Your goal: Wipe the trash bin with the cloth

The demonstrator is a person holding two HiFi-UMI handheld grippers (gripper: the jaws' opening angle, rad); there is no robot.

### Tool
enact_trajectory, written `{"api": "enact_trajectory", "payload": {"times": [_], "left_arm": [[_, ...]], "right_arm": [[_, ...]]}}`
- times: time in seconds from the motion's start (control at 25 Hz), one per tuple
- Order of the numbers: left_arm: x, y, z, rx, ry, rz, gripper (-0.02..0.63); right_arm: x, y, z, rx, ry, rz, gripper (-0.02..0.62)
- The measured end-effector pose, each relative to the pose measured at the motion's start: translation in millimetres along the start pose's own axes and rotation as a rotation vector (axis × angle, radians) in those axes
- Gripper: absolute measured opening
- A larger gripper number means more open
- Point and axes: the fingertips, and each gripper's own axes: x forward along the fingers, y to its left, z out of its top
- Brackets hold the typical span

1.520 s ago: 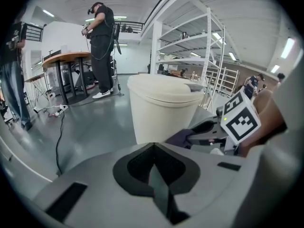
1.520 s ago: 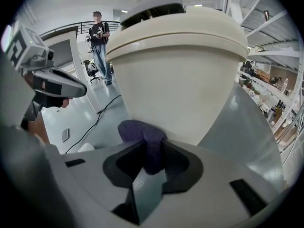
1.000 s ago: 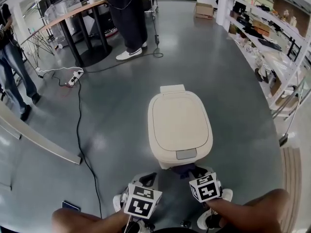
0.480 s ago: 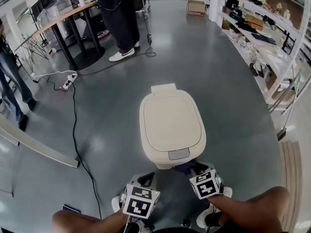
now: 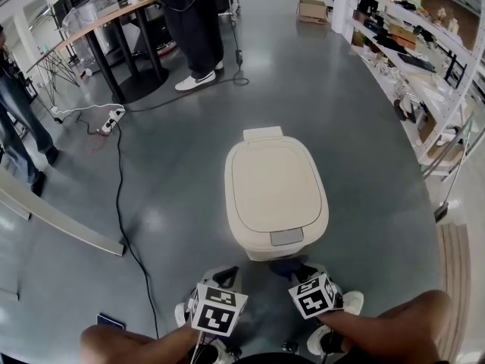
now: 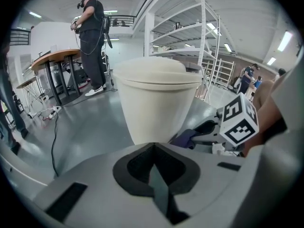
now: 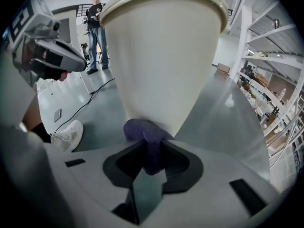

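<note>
A cream trash bin (image 5: 276,196) with its lid down stands on the grey floor right in front of me. My right gripper (image 7: 153,152) is shut on a purple cloth (image 7: 146,136), which is pressed against the bin's front wall (image 7: 164,70) low down. The same cloth (image 6: 189,137) shows in the left gripper view beside the bin (image 6: 154,99). My left gripper (image 6: 153,169) is shut on nothing and hangs to the left of the bin's front, a little short of it. In the head view both grippers sit below the bin, left gripper (image 5: 220,280) and right gripper (image 5: 301,273).
A black cable (image 5: 121,196) runs along the floor left of the bin to a power strip (image 5: 114,118). A person (image 5: 193,29) stands by a wooden table (image 5: 98,21) at the back. Shelving (image 5: 424,59) lines the right side. My white shoes (image 5: 348,303) are below.
The view has shifted slightly between frames, so the bin sits a little differently in the picture. The right gripper with the cloth has moved a little left and down along the bin's front.
</note>
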Motion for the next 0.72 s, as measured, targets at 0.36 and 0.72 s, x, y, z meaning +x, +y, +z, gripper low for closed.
{"api": "enact_trajectory", "payload": {"times": [0.36, 0.72], "left_arm": [[-1, 30, -35, -0.048, 0.041, 0.043, 0.0], [-14, 72, -62, -0.129, 0.052, 0.096, 0.0]], "right_arm": [[29, 71, 10, -0.032, 0.058, 0.133, 0.092], [58, 101, 43, -0.118, 0.004, 0.13, 0.092]]}}
